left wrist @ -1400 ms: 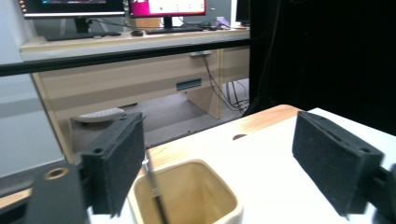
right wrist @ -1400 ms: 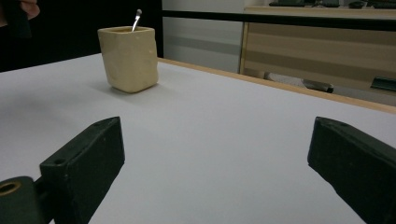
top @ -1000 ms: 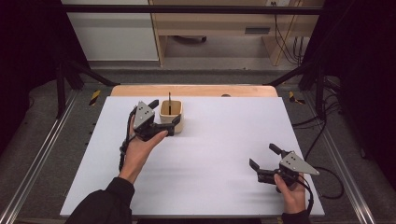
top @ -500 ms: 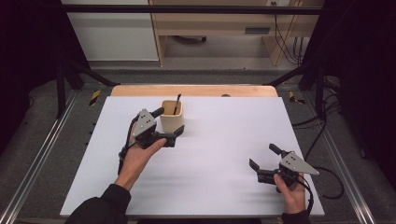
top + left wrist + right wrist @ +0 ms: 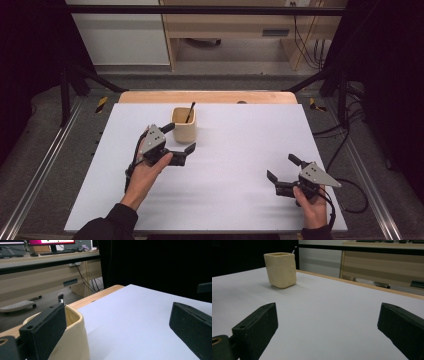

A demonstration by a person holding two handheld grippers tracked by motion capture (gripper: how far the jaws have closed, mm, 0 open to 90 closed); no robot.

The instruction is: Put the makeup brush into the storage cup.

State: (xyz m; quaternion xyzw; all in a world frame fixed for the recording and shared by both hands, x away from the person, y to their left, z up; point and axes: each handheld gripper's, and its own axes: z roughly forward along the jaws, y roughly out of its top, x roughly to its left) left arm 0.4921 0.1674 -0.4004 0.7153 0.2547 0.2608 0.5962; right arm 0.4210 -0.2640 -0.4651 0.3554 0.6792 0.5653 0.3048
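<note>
A cream square cup (image 5: 184, 126) stands upright on the white table top (image 5: 240, 140), with a dark stick (image 5: 190, 112) leaning in it. My left gripper (image 5: 178, 138) is open just near-left of the cup, and nothing is between its jaws. In the left gripper view the cup (image 5: 73, 340) sits behind the left jaw, with the stick's tip (image 5: 60, 297) above its rim. My right gripper (image 5: 283, 168) is open and empty at the near right, far from the cup. The right gripper view has the cup (image 5: 280, 270) far off at the upper left.
A wooden strip (image 5: 210, 96) runs along the table's far edge. Beyond it stands a wooden bench (image 5: 235, 30) over a grey floor. Metal frame rails (image 5: 45, 165) flank the table, and cables (image 5: 350, 190) lie at the right.
My left gripper has drawn back from the cup toward the near side. The stick in the cup went from upright to leaning right. The right gripper has not moved.
</note>
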